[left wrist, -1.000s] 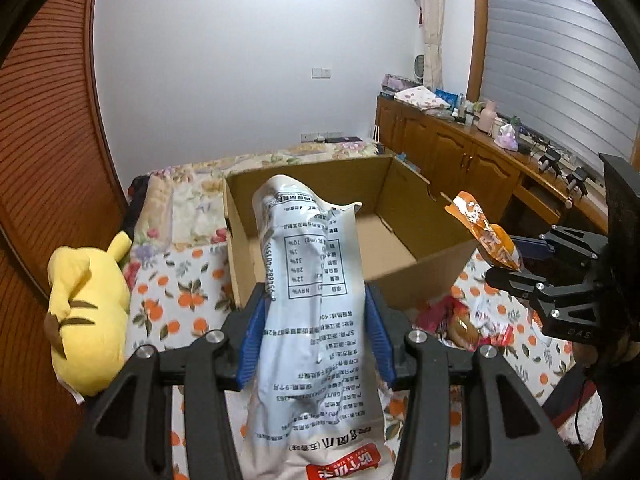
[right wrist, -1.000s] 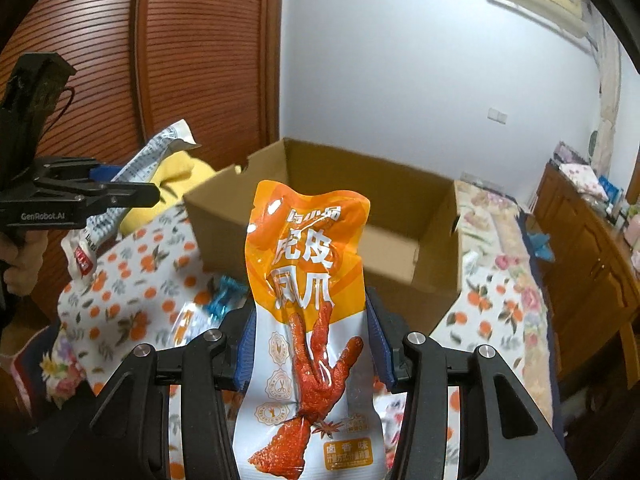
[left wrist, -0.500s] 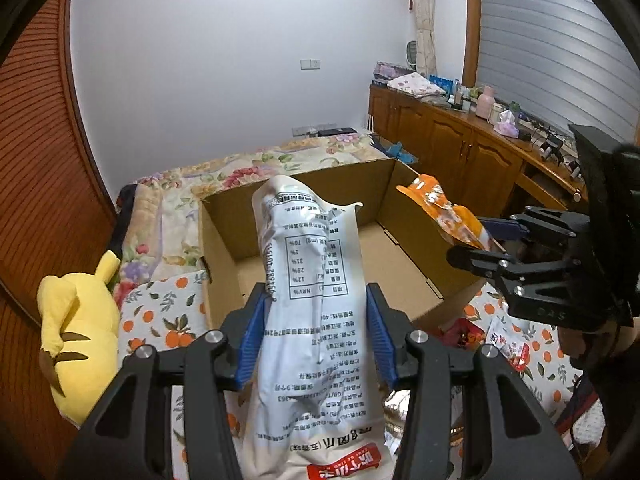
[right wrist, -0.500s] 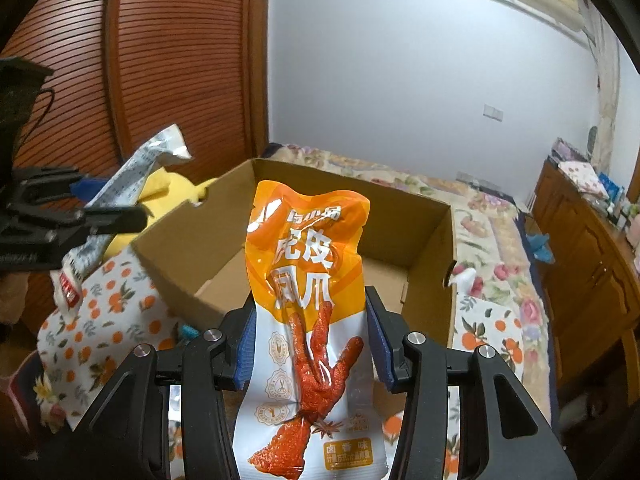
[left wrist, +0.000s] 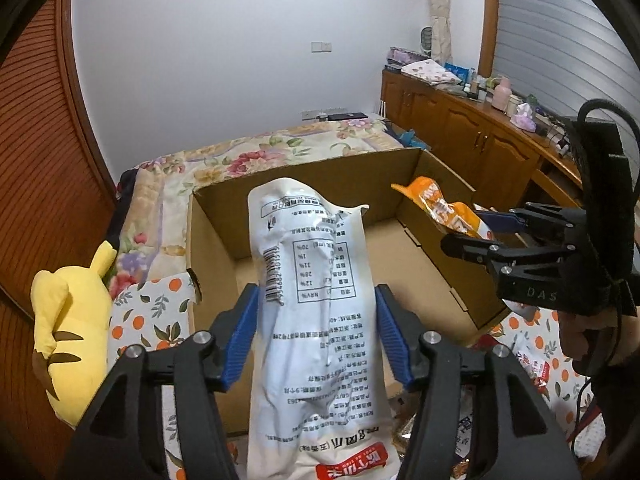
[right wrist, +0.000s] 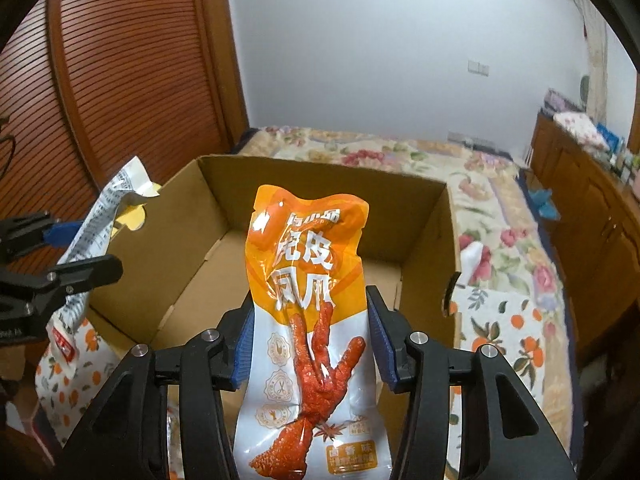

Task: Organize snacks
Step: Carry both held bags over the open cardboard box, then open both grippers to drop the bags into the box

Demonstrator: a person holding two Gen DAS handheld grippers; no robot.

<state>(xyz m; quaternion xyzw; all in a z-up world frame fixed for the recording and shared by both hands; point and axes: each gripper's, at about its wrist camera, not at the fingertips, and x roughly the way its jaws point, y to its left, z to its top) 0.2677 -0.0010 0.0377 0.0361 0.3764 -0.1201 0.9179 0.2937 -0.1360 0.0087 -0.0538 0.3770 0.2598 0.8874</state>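
Observation:
My left gripper (left wrist: 316,328) is shut on a white snack packet (left wrist: 316,300) with black print, held over the near edge of an open cardboard box (left wrist: 216,240). My right gripper (right wrist: 308,336) is shut on an orange chicken-feet snack packet (right wrist: 308,280), held over the same box (right wrist: 192,216). In the left wrist view the right gripper (left wrist: 472,232) and its orange packet (left wrist: 440,208) reach over the box's right wall. In the right wrist view the left gripper (right wrist: 76,248) and its white packet (right wrist: 100,216) sit at the box's left wall. The box floor that shows is bare.
The box stands on a bed with an orange-print cloth (left wrist: 152,316) and a floral quilt (left wrist: 240,156). A yellow plush toy (left wrist: 72,320) lies left of the box. Loose snack packets (left wrist: 532,364) lie at the lower right. Wooden cabinets (left wrist: 480,140) line the right wall.
Both grippers have moved forward with their packets, from in front of the box to over its opening. Both grips have stayed shut.

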